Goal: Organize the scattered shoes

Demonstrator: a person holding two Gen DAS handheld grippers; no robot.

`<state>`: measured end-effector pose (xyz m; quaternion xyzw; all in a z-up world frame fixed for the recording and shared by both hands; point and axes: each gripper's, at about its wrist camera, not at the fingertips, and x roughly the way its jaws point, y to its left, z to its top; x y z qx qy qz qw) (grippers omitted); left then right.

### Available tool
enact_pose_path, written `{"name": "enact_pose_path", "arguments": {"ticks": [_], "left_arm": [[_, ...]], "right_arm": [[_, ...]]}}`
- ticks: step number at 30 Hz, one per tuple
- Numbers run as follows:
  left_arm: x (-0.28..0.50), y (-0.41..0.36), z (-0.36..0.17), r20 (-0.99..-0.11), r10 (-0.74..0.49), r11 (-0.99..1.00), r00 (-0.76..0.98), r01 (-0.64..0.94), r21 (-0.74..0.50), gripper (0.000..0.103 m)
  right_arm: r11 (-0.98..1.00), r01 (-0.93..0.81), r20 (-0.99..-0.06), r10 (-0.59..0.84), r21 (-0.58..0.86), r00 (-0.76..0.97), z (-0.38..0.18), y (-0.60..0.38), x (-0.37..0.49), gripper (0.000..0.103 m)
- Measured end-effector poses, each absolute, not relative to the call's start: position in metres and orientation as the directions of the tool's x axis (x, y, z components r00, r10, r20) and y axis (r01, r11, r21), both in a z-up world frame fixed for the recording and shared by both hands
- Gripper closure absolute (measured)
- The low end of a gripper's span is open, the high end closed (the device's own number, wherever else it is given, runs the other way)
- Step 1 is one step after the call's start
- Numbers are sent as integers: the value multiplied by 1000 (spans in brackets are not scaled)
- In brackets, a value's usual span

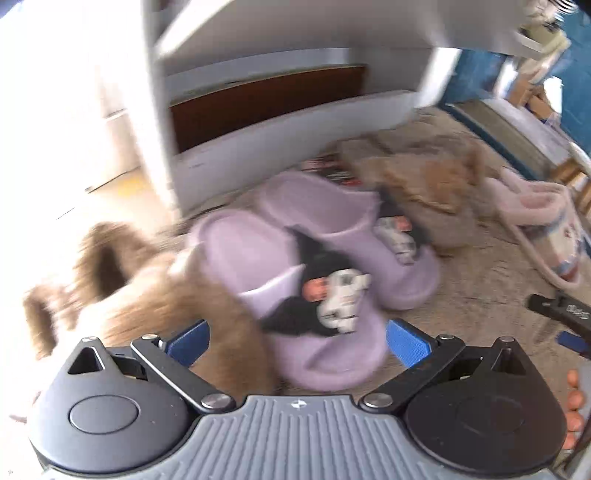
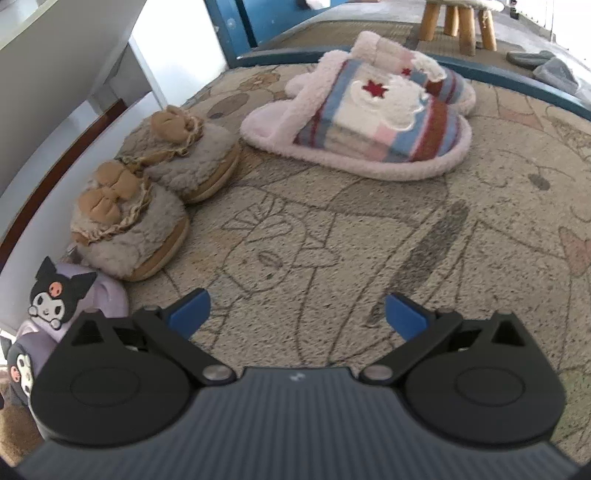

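Observation:
In the blurred left wrist view, my left gripper [image 1: 297, 341] is open just above a pair of purple slippers [image 1: 314, 266] with black-and-white cartoon charms, lying side by side on the rug. A brown furry slipper [image 1: 122, 280] lies to their left, touching them. In the right wrist view, my right gripper [image 2: 297, 314] is open and empty over bare rug. A pair of grey fleece slippers with tan bows [image 2: 155, 188] sits side by side at the left. A pair of pink striped slippers [image 2: 369, 114] sits further back. The purple slippers [image 2: 62, 306] show at the lower left.
A white shoe rack [image 1: 258, 122] with a brown back panel stands behind the shoes. The patterned rug [image 2: 369, 240] ends at a blue edge [image 2: 480, 70]. A wooden stool [image 2: 458, 26] and grey slippers [image 2: 546, 66] lie beyond it.

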<state>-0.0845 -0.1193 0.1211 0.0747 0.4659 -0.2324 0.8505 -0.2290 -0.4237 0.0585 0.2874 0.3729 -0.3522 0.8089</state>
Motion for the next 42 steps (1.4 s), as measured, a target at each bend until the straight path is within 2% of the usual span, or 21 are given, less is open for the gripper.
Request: {"name": "enact_pose_path", "arguments": {"ticks": [11,14,19,30,33,35,38,41,42], "left_arm": [[-89,-51,131,-794,-208,933,572,359,13,0],[-79,-36,127,-809,-152,953,567,302,33,0],[-56,-16,116,-814,-93,981,573,191,23,1],[-20,19,103,-823,-151,988,548,56,-144,1],[-12,29,100,-824,-160,984,544,17,-180,10],[-6,35,96,-827,-169,978,536,-11,-207,11],[-3,49,69,-856,-226,945,464,-109,-308,27],[-9,44,68,-843,-194,964,502,-63,-259,34],[-11,39,69,-838,-173,973,517,-41,-226,40]], "right_arm": [[627,750,-801,-329,209,499,63,-410,-218,0],[631,739,-804,-302,234,512,62,-404,-215,0],[693,688,-811,-264,217,523,55,-379,-207,0],[717,661,-819,-232,220,524,53,-366,-205,0],[707,670,-821,-231,226,521,52,-368,-206,0],[708,669,-821,-229,228,522,51,-367,-205,0],[724,649,-816,-218,233,536,53,-364,-202,0],[742,625,-804,-207,242,558,56,-361,-203,0],[747,618,-800,-204,245,564,56,-360,-202,0]]}}
